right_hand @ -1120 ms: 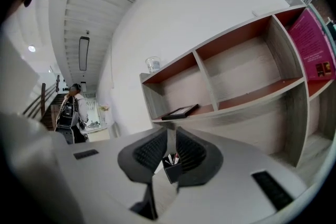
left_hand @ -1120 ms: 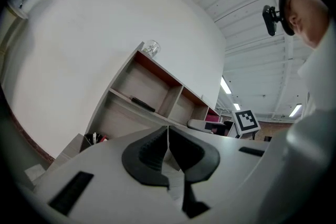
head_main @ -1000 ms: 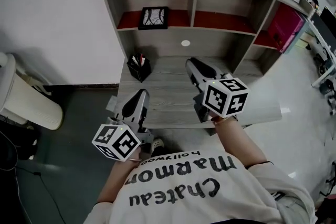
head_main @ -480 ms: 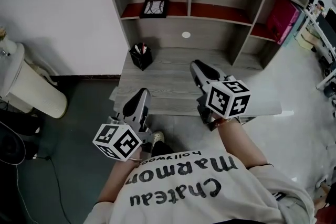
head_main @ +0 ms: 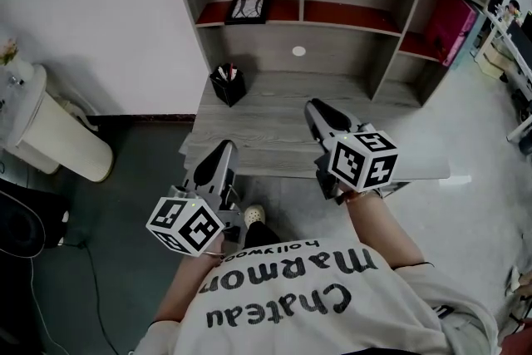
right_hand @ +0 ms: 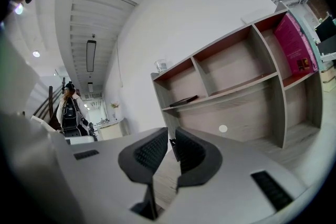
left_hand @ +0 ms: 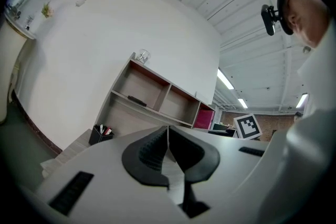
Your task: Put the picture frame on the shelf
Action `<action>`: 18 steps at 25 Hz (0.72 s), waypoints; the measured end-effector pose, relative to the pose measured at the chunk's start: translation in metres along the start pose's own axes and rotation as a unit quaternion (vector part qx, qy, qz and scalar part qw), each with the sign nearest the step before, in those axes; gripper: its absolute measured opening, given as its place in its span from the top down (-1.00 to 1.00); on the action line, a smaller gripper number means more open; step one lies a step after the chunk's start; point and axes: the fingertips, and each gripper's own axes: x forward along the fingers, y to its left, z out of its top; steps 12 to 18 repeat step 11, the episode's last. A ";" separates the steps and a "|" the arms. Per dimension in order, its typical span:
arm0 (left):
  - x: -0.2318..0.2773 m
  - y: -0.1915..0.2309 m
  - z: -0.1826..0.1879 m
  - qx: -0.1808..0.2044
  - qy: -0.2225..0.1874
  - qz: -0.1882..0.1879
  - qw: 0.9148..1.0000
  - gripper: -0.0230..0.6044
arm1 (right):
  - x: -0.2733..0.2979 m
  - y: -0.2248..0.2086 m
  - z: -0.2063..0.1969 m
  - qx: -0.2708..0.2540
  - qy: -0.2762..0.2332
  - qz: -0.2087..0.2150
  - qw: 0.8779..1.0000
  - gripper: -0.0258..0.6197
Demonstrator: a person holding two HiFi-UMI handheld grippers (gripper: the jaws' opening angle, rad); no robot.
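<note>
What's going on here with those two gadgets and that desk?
A person stands at a desk with a hand-held gripper in each hand. The picture frame lies flat in the left compartment of the shelf above the desk, so that job looks done. Neither gripper holds anything: the left gripper has its jaws together, and the right gripper has its jaws a sliver apart. Both hover by the desk's front edge.

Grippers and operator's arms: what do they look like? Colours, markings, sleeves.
The left gripper and right gripper match: light grey, rounded plastic bodies with black ribbed pads lining the jaws. Each carries a white cube printed with black square markers. No cables show. The person wears a pale short-sleeved T-shirt with dark lettering.
</note>
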 end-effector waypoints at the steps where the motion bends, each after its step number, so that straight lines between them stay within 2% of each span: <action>1: -0.001 0.000 -0.001 0.000 0.000 0.001 1.000 0.85 | -0.001 0.000 -0.003 0.000 0.002 0.000 1.000 0.82; 18: 0.006 -0.001 -0.004 -0.007 0.008 0.006 1.000 0.85 | -0.004 -0.011 -0.007 -0.009 0.020 -0.011 1.000 0.82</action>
